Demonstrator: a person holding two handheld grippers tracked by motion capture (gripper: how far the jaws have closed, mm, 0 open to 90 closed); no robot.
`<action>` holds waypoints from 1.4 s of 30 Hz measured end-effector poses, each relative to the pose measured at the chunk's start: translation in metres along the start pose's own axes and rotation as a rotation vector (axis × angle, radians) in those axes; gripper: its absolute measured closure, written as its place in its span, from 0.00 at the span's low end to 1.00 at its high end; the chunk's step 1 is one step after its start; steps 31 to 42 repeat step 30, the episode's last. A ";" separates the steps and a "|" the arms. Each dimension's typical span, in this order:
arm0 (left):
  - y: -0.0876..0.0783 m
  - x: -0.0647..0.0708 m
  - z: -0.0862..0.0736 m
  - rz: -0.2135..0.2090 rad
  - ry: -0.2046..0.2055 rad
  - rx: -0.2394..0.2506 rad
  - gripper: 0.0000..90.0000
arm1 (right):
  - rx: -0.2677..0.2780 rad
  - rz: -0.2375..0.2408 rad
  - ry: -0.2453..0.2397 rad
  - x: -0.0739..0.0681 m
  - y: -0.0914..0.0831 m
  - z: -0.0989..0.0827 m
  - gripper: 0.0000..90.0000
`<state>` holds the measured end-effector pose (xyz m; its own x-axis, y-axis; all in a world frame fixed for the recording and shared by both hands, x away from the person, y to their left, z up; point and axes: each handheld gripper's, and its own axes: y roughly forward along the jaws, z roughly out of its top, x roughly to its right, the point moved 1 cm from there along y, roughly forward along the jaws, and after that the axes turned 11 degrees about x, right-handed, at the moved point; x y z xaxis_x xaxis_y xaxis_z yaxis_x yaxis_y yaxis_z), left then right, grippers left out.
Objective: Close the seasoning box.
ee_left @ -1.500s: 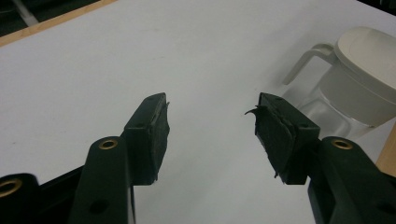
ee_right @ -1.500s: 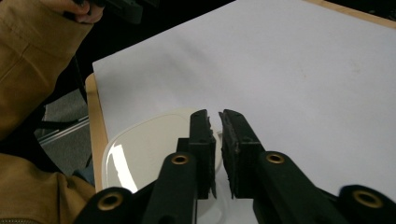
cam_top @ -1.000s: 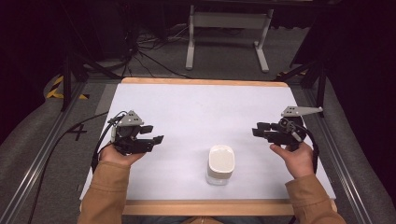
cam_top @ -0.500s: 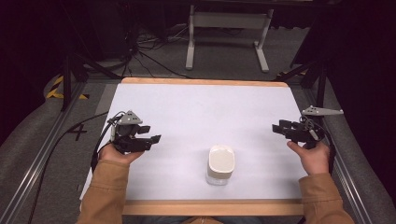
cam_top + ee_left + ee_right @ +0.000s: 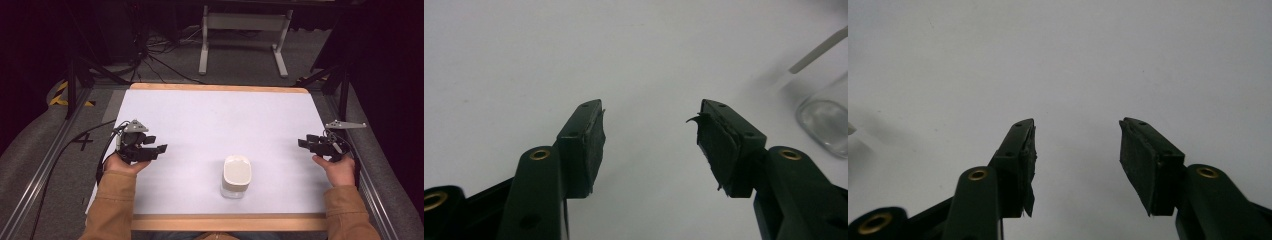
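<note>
Jar (image 5: 236, 176) standing capped near the counter's (image 5: 210, 115) front edge, untouched between left gripper (image 5: 152, 150) and right gripper (image 5: 306, 143), both well apart from it, jaws wide and empty, right just opened, grasp yet to come.

You have one table (image 5: 200, 115) in front of you, with one white top bordered by two wooden edges, one far and one near. On it stands one jar (image 5: 236, 176), clear glass with one white lid; in the left gripper view the same jar (image 5: 826, 122) is the single glass thing at the right edge. You hold two grippers, one per hand: the left gripper (image 5: 159, 148) and the right gripper (image 5: 303, 142). Each has two black jaws, so four jaws in all, and each jaw carries one pad. Two sleeves reach in from the bottom. Beyond the table stands one stand (image 5: 242, 22) on two feet.
</note>
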<state>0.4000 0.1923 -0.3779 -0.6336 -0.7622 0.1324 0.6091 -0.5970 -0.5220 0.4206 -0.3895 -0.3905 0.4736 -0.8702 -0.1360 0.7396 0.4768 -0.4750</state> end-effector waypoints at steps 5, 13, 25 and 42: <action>0.006 -0.009 -0.007 0.010 -0.030 -0.009 0.49 | -0.056 -0.007 -0.017 0.002 0.010 -0.008 0.53; 0.006 -0.013 -0.010 0.011 -0.042 -0.018 0.49 | -0.139 -0.025 -0.056 0.004 0.023 -0.021 0.52; 0.007 -0.013 -0.010 0.003 -0.040 -0.006 0.49 | -0.189 -0.013 -0.156 -0.008 0.037 -0.029 0.50; 0.005 -0.012 -0.009 0.001 -0.037 -0.006 0.49 | -0.155 0.007 -0.155 -0.011 0.037 -0.028 0.49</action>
